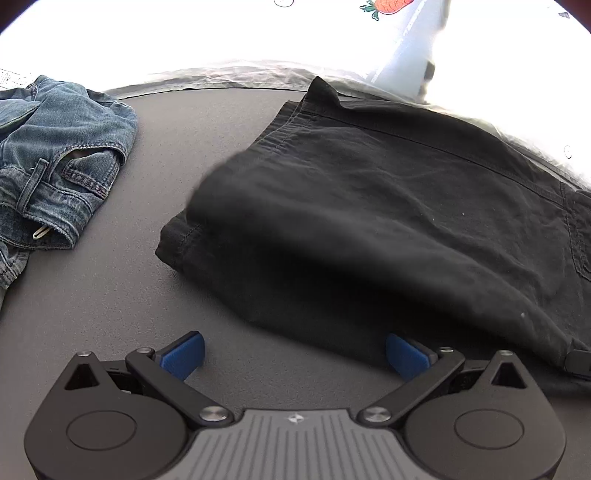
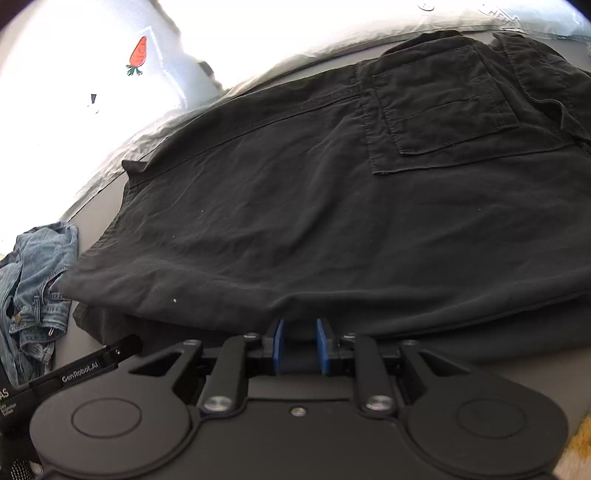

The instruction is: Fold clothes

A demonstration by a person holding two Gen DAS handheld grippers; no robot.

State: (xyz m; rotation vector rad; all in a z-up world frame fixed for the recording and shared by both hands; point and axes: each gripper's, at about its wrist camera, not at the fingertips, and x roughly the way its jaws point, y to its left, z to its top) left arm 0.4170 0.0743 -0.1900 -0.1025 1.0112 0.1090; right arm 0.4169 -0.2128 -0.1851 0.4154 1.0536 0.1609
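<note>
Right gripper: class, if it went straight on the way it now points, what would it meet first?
Most likely the black garment. Its near folded edge lies just ahead of the right gripper, whose narrow jaws show no cloth pinched between them. Exact depth is hard to judge through the fisheye.

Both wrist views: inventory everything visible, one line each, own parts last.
black trousers: 1, black, spread across the table's middle and right, patch pocket facing up
jeans: 1, blue denim, crumpled at the table's left edge
table: 1, dark grey, under both garments
white sheet: 1, white with a carrot print, behind the table
left claw: 1, black with blue pads, open at the trousers' near edge
right claw: 1, black with blue pads, narrow gap, at the trousers' near hem
</note>
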